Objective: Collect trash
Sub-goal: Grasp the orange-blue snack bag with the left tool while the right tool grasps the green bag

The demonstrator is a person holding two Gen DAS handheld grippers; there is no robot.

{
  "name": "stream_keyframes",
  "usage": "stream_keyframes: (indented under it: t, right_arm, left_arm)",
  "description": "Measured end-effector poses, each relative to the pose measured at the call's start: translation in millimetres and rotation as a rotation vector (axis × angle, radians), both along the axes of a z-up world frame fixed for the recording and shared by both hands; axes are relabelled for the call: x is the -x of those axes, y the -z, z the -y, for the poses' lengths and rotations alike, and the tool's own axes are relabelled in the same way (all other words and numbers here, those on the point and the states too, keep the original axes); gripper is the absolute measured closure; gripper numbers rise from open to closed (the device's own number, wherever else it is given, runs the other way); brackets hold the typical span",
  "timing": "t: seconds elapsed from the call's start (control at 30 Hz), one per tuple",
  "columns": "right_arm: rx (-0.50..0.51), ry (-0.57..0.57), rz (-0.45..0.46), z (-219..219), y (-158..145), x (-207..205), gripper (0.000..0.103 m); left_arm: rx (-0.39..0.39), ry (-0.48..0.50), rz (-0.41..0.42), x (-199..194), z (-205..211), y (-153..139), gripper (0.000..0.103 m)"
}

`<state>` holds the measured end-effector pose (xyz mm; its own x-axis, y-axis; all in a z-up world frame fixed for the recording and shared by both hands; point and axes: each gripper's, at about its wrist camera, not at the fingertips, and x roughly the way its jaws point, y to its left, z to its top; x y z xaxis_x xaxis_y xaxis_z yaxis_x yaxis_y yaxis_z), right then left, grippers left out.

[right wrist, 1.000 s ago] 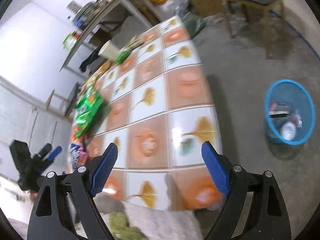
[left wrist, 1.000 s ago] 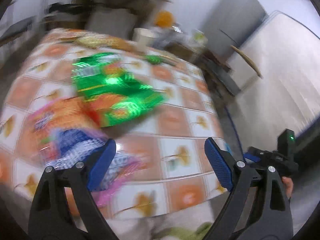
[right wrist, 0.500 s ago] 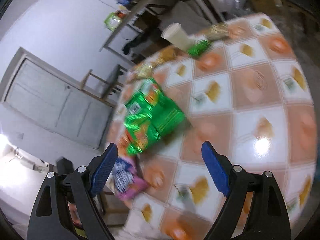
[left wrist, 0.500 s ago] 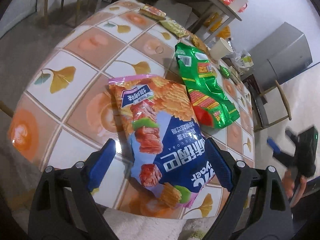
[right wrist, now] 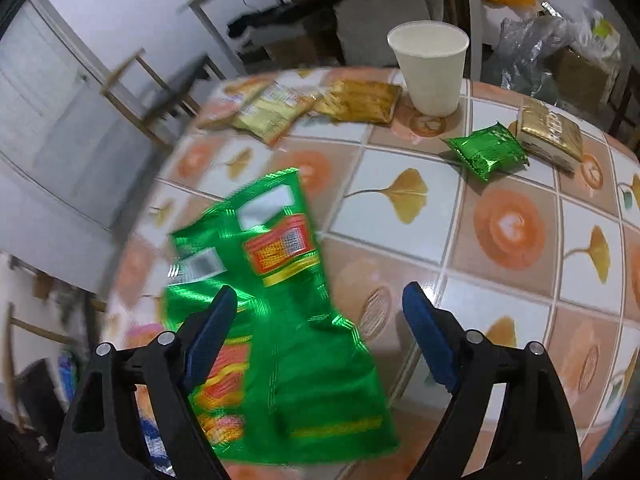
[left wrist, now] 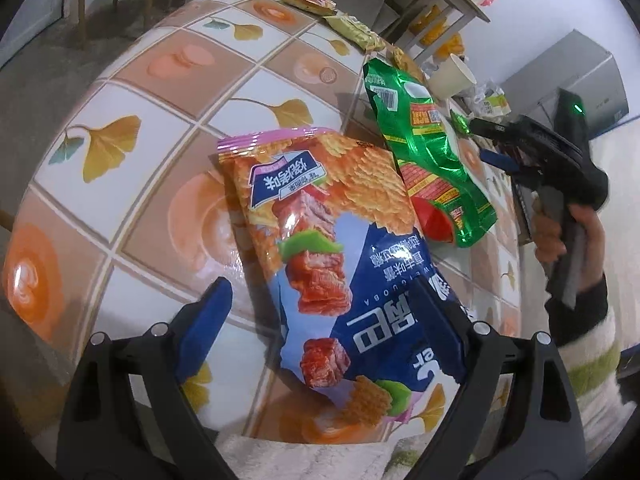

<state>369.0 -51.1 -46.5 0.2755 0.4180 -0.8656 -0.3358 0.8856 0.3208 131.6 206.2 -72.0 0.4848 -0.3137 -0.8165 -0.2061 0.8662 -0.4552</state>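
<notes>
Left gripper (left wrist: 324,312) hung over the near table (left wrist: 168,168) edge w/ jaws wide, pads not pressing anything; the chip bag (left wrist: 332,248) lay flat on the tablecloth btwn and under them, its blue end reaching past the right pad. Green bag (left wrist: 428,156) sat just beside the chip bag, touching or overlapping its far corner, can't tell which. My right gripper (right wrist: 316,336) pointed down at that green bag (right wrist: 280,320), jaws closing but not on it yet; bag lay below the gap, left pad over its foil. View was smeared on the left side. Farther back I saw a white cup (right wrist: 430,68) upright, gold wrappers (right wrist: 360,100) beside it, a small green packet (right wrist: 486,152) touching a gold pack (right wrist: 550,136). From the left cam the right hand (left wrist: 568,228) and striped sleeve (left wrist: 588,344) showed off the table's right side.
</notes>
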Motion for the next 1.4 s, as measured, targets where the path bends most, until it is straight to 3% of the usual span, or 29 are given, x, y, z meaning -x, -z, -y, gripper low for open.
stream_keyframes:
  t: [0.17,0.23,0.27,0.37,0.6,0.67,0.77,1.03,1.4]
  right_arm:
    - [0.031,-0.032,-0.091,-8,34,-2,0.042]
    - [0.067,-0.057,-0.053,-10,35,9,0.047]
    - [0.077,-0.061,-0.044,-12,35,12,0.055]
    - [0.095,-0.071,-0.044,-11,33,26,0.069]
    - [0.053,-0.033,-0.047,12,33,58,0.088]
    - [0.030,-0.011,-0.058,19,34,64,0.090]
    - [0.006,0.022,-0.068,32,34,75,0.091]
    - [-0.083,0.145,-0.097,75,34,103,0.096]
    - [-0.234,0.317,-0.102,138,30,138,0.098]
  left_arm:
    - [-0.016,0.017,0.009,-6,3,0,0.017]
    - [-0.010,0.020,0.017,-7,3,1,0.022]
    - [-0.004,0.020,0.020,-7,3,1,0.024]
    - [0.063,0.009,0.033,-10,0,3,0.028]
    - [0.240,-0.028,0.055,-10,-8,11,0.041]
    - [0.276,-0.033,0.058,-9,-8,13,0.043]
    - [0.261,-0.044,0.043,-11,-3,16,0.050]
    - [0.260,-0.018,0.036,-18,9,22,0.086]
    - [0.310,0.072,0.096,-24,32,12,0.099]
